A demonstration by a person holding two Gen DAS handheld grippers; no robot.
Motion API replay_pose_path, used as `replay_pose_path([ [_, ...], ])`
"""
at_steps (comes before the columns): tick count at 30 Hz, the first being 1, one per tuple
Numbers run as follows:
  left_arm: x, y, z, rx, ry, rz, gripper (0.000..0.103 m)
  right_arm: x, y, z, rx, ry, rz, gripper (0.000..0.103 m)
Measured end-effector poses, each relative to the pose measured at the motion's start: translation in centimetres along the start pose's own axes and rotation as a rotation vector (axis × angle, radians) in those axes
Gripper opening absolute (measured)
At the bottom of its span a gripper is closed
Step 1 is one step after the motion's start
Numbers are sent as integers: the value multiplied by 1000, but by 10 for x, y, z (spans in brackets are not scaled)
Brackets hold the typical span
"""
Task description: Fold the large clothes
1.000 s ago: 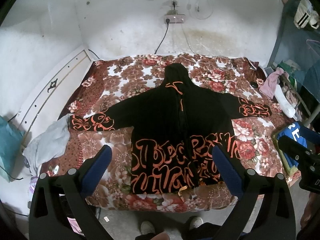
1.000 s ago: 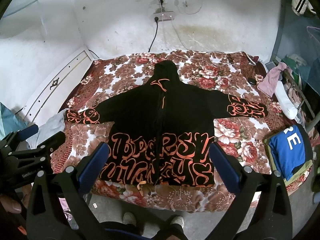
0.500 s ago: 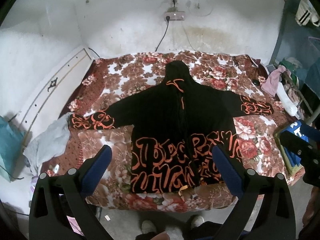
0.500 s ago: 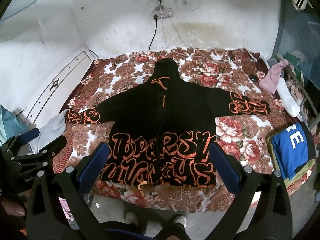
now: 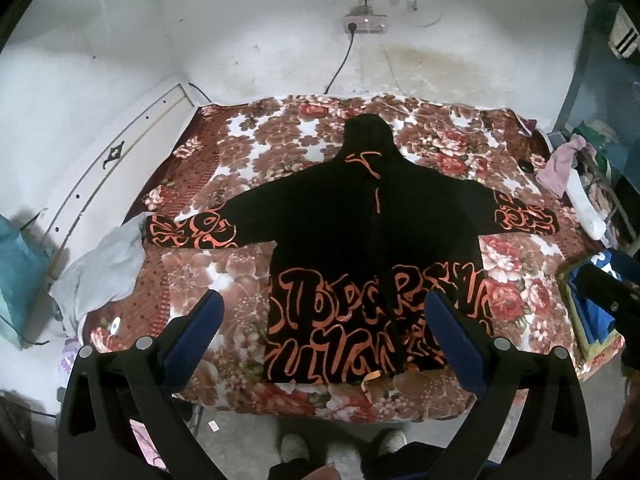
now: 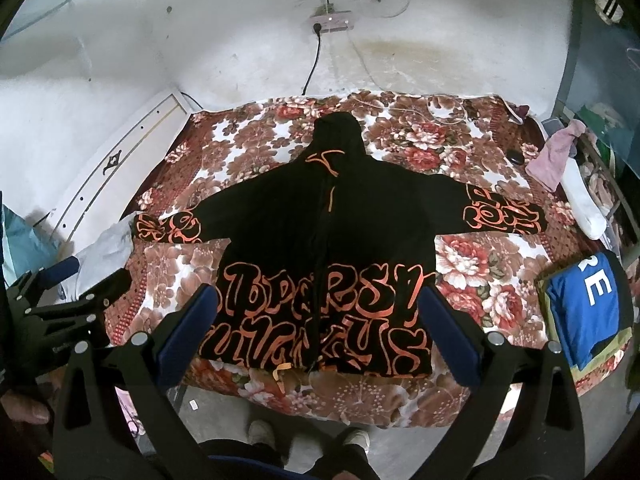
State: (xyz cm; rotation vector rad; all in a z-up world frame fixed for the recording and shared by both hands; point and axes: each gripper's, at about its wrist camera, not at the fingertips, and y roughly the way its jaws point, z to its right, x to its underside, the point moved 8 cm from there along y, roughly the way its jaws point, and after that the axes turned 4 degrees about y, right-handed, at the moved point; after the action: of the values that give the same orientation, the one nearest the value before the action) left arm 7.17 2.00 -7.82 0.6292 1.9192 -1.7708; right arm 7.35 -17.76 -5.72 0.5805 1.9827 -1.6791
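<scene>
Nearest the camera, the left gripper (image 5: pixel 325 320) hangs in the air with its two blue-padded black fingers spread wide, holding nothing. The right gripper (image 6: pixel 318 316) is spread the same way, also empty, beside and to the right of the left one.

Below both tools, the person's pale shoes (image 6: pixel 262 432) stand on a grey floor at the bed's near edge.

Just ahead of the fingers lies a large black hooded jacket with orange swirling lettering (image 5: pixel 376 240), spread flat and face up on a red and brown floral bedspread (image 5: pixel 224 280). Its hem is closest to the tools, both sleeves stretch out sideways, and the hood points away.

To the right of the tools, a folded blue garment with white letters (image 6: pixel 584 304) rests on the bed's corner.

Farthest off, a white wall carries a power strip (image 6: pixel 332 22).
</scene>
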Motion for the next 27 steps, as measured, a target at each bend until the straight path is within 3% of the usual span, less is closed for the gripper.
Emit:
replay_pose_path([
  [11,2,20,-35,-43,-75,-51,98,-17,31,-16,9,-66,-46,98],
  [16,-8,57,-92,-22,-124,-81,98,-26,65,-51,22,-61,-75,98],
  [24,-36,131,-197,64,-121,-93,98,-45,128,-135,69,-47,-99,98],
  [27,-51,145,-228,79,-115,-54,98,-54,147,-165,60,-38,-104,98],
])
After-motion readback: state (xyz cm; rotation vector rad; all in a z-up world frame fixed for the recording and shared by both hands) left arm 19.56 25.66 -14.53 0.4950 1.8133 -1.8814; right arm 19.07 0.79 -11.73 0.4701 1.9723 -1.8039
